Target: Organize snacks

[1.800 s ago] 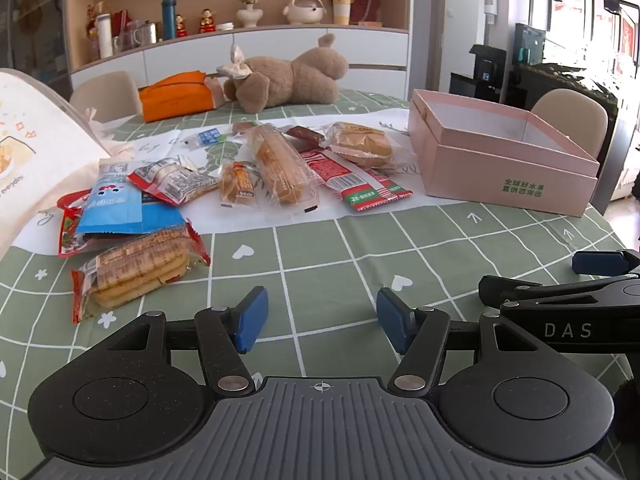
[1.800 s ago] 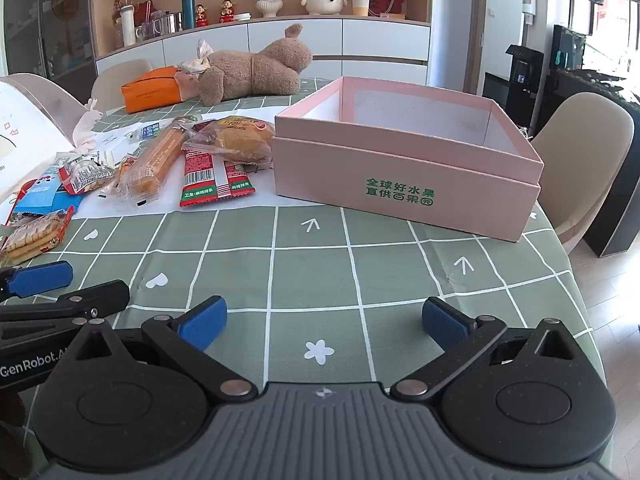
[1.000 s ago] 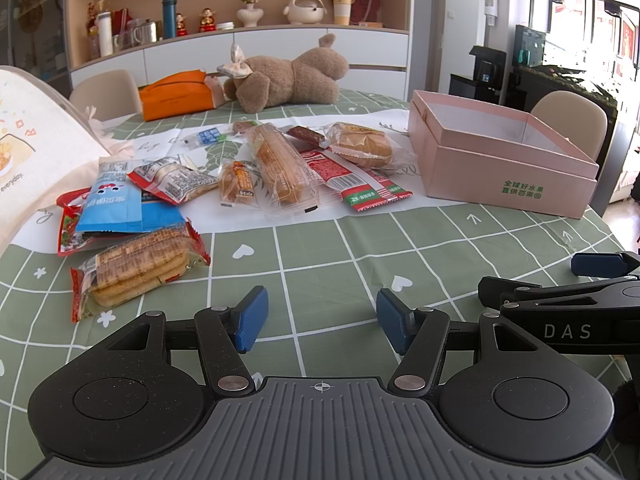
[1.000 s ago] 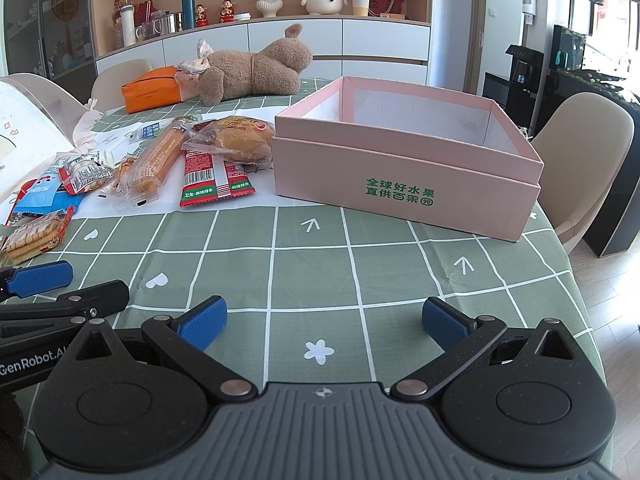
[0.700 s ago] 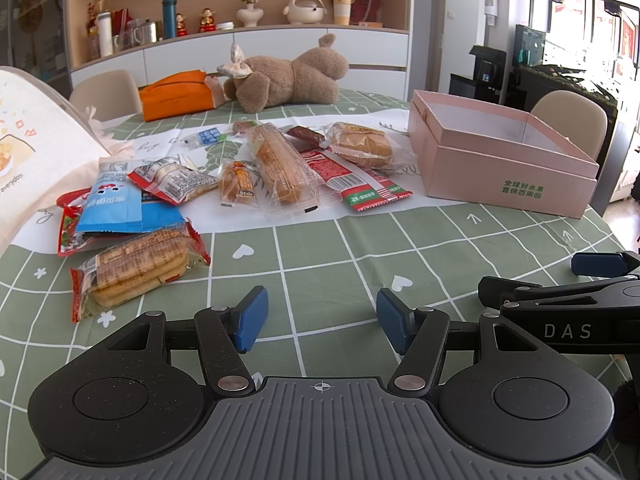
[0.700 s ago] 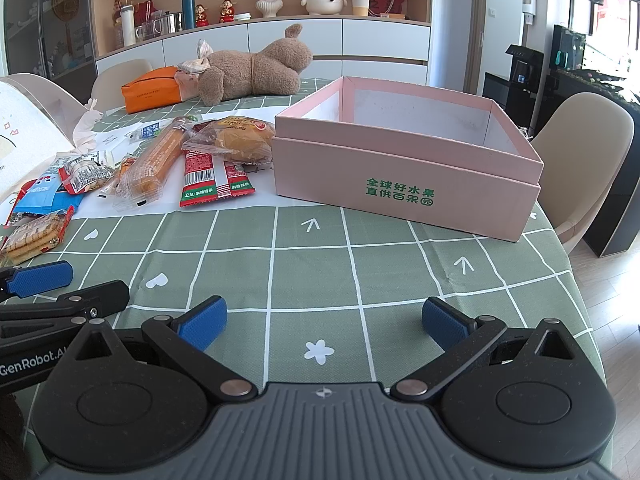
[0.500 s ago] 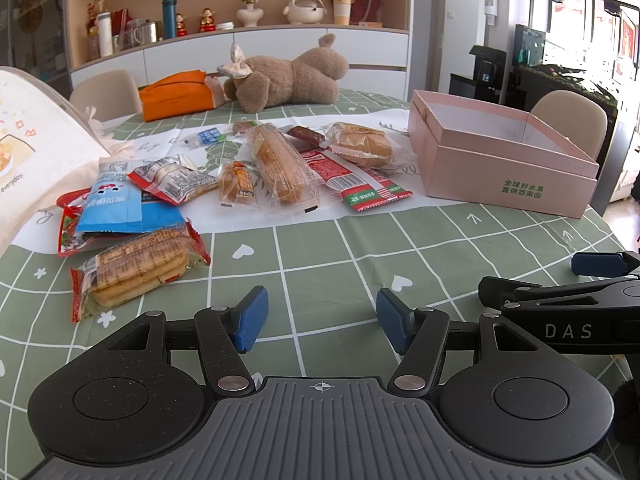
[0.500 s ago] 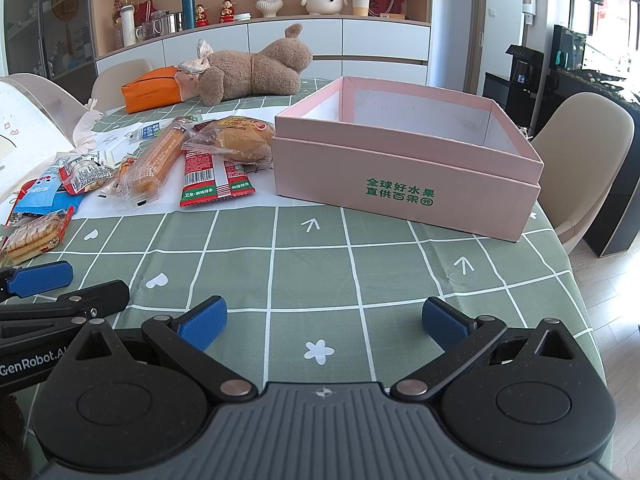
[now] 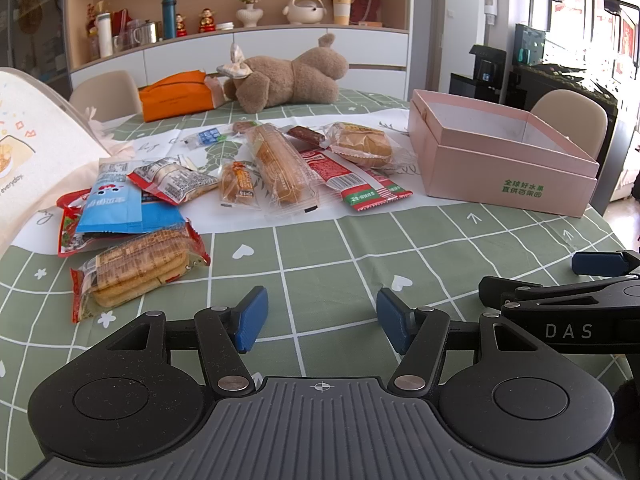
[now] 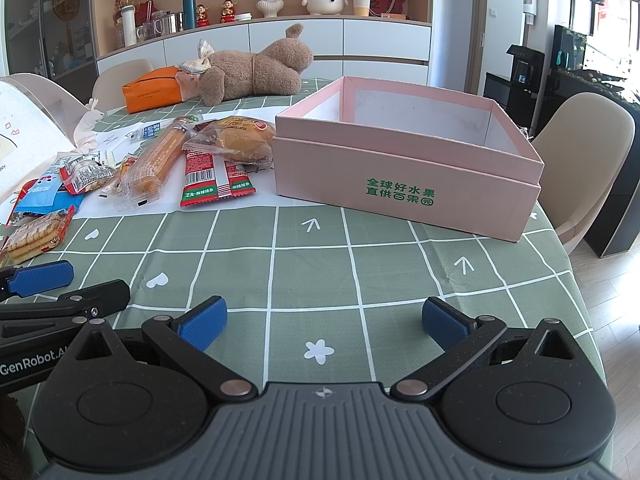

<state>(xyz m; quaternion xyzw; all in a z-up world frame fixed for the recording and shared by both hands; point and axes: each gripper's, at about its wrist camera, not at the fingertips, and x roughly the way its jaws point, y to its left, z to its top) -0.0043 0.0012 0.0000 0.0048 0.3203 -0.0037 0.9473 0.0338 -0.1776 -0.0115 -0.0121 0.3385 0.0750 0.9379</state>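
Note:
Several wrapped snacks lie on the green checked tablecloth [image 9: 320,248]: a cracker pack [image 9: 140,266], a blue packet [image 9: 120,204], a long bread pack [image 9: 280,168], a red spicy-strip pack [image 9: 356,186] and a bun [image 9: 364,144]. An open, empty pink box [image 9: 500,160] stands to their right; it also shows in the right wrist view [image 10: 404,156]. My left gripper [image 9: 318,316] is open and empty, low over the cloth in front of the snacks. My right gripper [image 10: 324,322] is open wide and empty, in front of the box.
A brown plush toy [image 9: 288,76] and an orange pouch [image 9: 176,94] lie at the table's far side. A white bag [image 9: 32,148] stands at the left. Beige chairs [image 10: 584,160] surround the table. The table edge drops off at the right [image 10: 580,292].

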